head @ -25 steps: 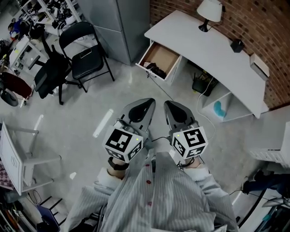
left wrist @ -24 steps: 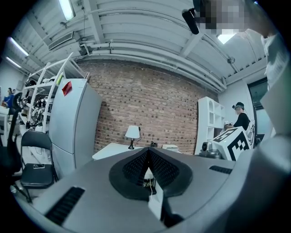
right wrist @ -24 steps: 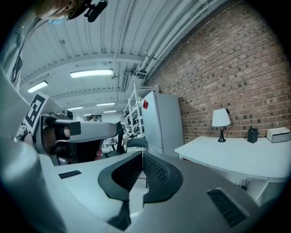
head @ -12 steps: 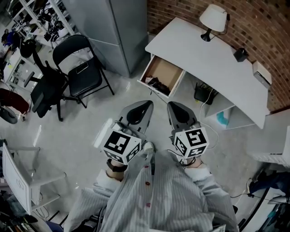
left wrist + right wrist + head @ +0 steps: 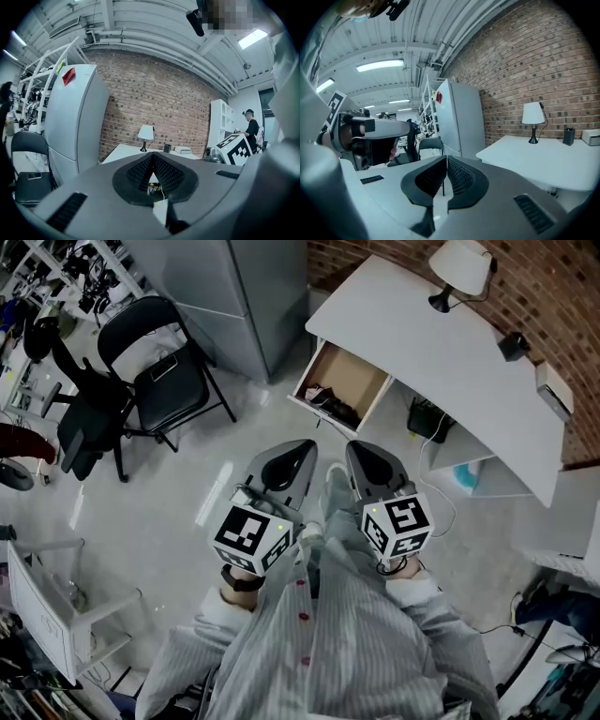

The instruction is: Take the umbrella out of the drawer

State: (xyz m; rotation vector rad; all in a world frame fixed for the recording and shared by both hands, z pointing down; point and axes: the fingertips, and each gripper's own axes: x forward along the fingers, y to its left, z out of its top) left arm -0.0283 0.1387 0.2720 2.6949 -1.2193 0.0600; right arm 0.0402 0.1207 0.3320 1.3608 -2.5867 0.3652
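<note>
Desk (image 5: pixel 441 343), white and long, stands against a brick wall (image 5: pixel 562 296). A tall grey cabinet (image 5: pixel 234 296) stands off its left end, and a black folding chair (image 5: pixel 164 371) stands beyond that.

Only the head view looks down into the open drawer (image 5: pixel 361 379), pulled out under the desk's left end. Its brown bottom is mostly bare. A dark heap (image 5: pixel 333 401) lies along its front edge, too small to say whether it is the umbrella. The same view shows a dark bin (image 5: pixel 429 418) under the desk's middle and an open shelf with something teal (image 5: pixel 466 474) under the right part.

The left gripper view alone shows a person (image 5: pixel 251 129) standing far to the right. The drawer is in neither gripper view.

The left gripper (image 5: pixel 305 448) and the right gripper (image 5: pixel 354 448) are side by side over the floor, well short of the drawer and pointing toward it. Each has its pads pressed together at the tips, with nothing between them.

A lamp (image 5: pixel 461 266) stands at the desk's far left corner. A small dark cup (image 5: pixel 513 343) and a white box (image 5: pixel 553 390) sit along the back edge.
</note>
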